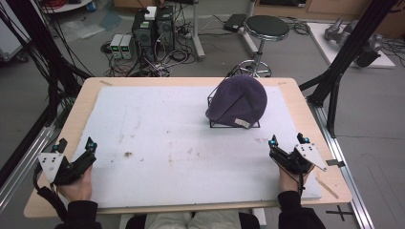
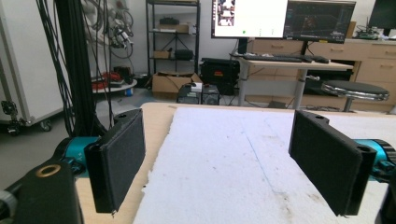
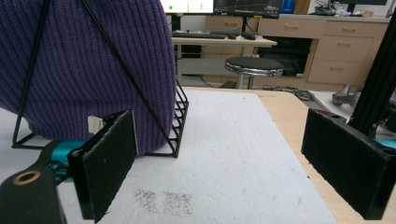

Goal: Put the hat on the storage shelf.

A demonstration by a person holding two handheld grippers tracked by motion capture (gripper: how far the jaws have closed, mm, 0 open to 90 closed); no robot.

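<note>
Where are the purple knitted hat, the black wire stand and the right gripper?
purple knitted hat (image 1: 239,98), high view, on its rounded crown.
black wire stand (image 3: 177,122), right gripper view, on its near corner bars.
right gripper (image 1: 286,140), high view, midway between its fingertips.

Wood table (image 1: 305,112) w/ white foam sheet (image 1: 157,143)
</note>
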